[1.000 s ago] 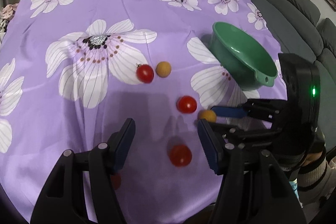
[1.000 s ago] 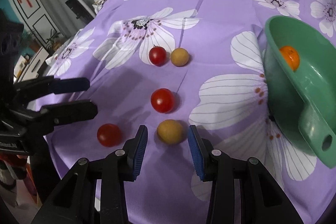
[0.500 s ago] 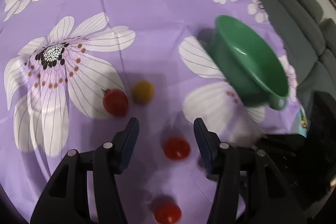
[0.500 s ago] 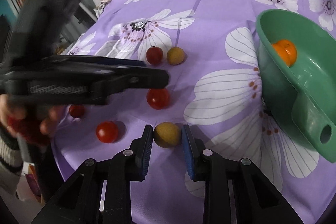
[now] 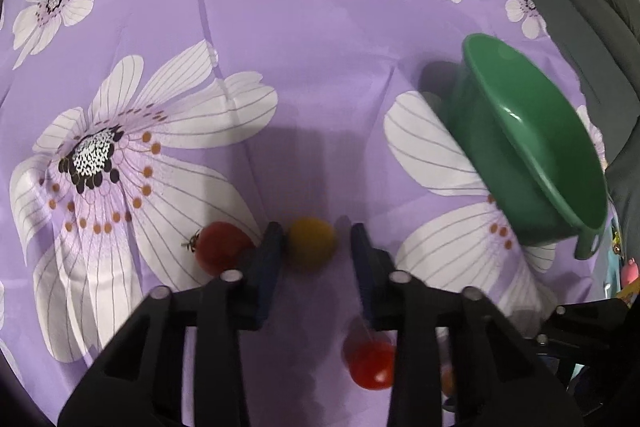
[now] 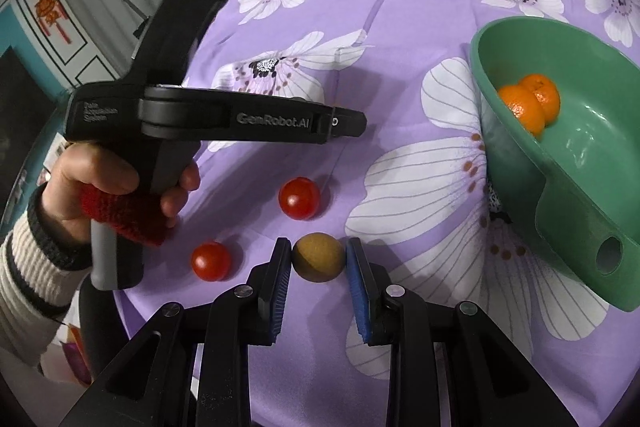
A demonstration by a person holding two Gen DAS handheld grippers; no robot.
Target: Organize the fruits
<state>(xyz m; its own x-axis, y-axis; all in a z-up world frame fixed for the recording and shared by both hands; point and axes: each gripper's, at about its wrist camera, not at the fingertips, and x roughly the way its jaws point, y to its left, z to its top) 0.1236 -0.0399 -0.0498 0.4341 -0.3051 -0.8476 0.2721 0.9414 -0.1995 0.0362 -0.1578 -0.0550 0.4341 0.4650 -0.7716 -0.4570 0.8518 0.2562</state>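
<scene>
In the left wrist view my left gripper is open around a tan round fruit on the purple cloth, a small gap on its right side. A red tomato lies just left of the left finger; another tomato lies nearer. In the right wrist view my right gripper brackets a second tan fruit; both pads touch or nearly touch it. The green bowl at right holds two oranges. Two tomatoes lie left of the gripper.
The table carries a purple flowered cloth. The green bowl stands at the right in the left wrist view, a grey sofa behind it. The left hand-held gripper body crosses the right wrist view above the tomatoes.
My left gripper moved forward from near the front tomatoes to straddle the far tan fruit. My right gripper's fingers narrowed onto the near tan fruit. A second orange now shows in the bowl.
</scene>
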